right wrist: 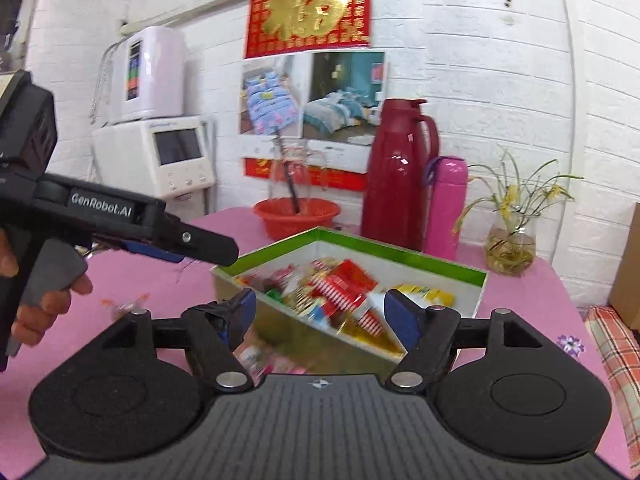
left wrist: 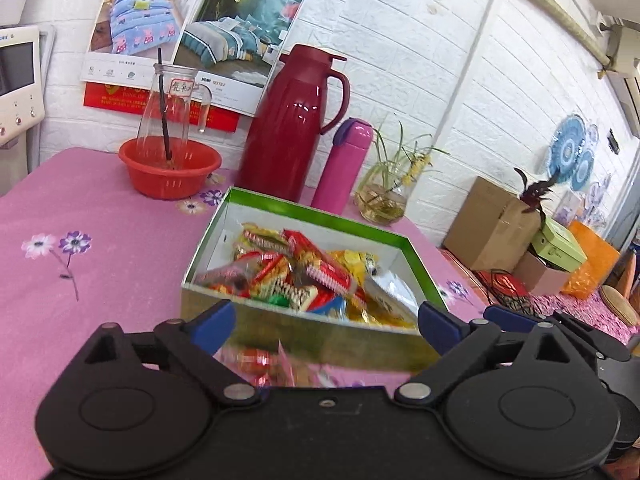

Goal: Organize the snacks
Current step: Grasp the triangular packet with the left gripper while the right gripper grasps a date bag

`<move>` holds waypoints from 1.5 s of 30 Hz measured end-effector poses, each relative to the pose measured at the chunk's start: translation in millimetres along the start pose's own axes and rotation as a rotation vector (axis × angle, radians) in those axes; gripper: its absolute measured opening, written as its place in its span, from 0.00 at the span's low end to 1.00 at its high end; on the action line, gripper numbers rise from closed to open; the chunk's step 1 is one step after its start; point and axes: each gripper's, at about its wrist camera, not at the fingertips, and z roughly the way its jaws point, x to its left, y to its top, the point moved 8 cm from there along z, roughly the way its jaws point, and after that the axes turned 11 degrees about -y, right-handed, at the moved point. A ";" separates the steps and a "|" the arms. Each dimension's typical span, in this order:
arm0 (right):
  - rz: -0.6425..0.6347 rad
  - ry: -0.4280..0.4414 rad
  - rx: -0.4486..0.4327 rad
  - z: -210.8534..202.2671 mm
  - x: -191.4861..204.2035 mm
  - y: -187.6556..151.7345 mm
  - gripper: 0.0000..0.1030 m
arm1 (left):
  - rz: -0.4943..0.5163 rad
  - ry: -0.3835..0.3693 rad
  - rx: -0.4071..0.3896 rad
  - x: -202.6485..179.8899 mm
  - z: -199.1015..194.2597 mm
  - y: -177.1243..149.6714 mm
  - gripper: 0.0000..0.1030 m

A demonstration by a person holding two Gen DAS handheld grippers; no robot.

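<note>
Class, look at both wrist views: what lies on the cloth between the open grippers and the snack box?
A few loose wrapped snacks, blurred, lie on the pink cloth just before the box, between the left gripper's fingers; the right view shows them too.

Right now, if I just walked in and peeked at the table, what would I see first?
You'd spot the green-rimmed box in the middle of the pink flowery tablecloth, stuffed with shiny red and yellow snack packets. Behind it by the white wall stand a tall dark red jug and a pink bottle. Up close, two black grippers, the left gripper and the right gripper, are open with nothing in them.
</note>
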 end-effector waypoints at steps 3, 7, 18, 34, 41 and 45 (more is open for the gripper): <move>-0.046 0.028 0.030 -15.2 14.7 -16.1 1.00 | 0.007 -0.006 0.023 -1.0 -19.5 -20.6 1.00; -0.102 0.067 0.086 -22.5 36.1 -40.3 1.00 | -0.003 0.005 0.047 7.3 -39.4 -48.6 1.00; -0.133 0.095 0.191 10.0 74.5 -73.0 1.00 | -0.026 0.093 0.081 44.1 -67.4 -87.7 1.00; -0.091 0.093 0.279 11.1 68.2 -97.1 0.92 | -0.014 0.031 0.053 48.3 -29.7 -62.4 1.00; -0.058 0.081 0.277 -0.9 59.0 -98.7 0.91 | 0.171 0.004 0.144 28.6 29.1 -62.8 0.86; -0.044 0.073 0.270 -4.6 52.2 -96.9 0.91 | 0.184 0.020 0.191 36.2 55.4 -67.1 0.72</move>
